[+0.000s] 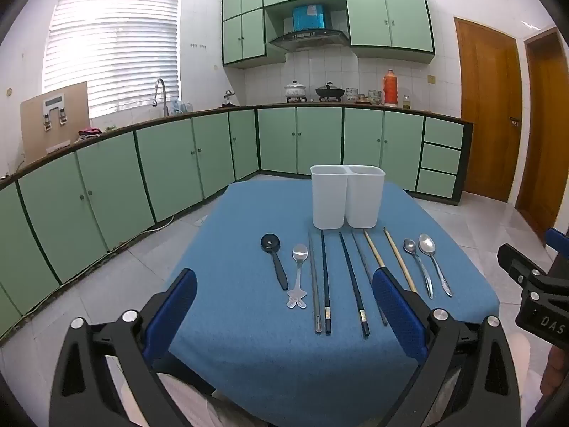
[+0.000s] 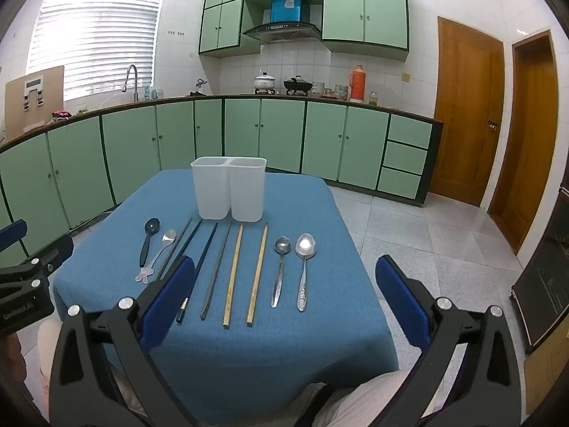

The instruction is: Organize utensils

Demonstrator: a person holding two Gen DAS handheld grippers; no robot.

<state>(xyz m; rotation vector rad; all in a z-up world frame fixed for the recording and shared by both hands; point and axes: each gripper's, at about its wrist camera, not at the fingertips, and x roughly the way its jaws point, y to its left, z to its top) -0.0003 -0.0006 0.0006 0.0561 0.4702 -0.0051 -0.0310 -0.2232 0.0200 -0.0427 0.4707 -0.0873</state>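
Ahead of both spread grippers, utensils (image 2: 234, 270)

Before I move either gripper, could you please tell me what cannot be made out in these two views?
- Inside of the white two-compartment holder: both views look at its walls from low down, so its contents are hidden.
- Near end of one dark chopstick: right wrist view, behind that gripper's blue finger pad.
- Part of one wooden chopstick: left wrist view, behind the left gripper's pad.
- Printing on the dark chopstick ends: too small.
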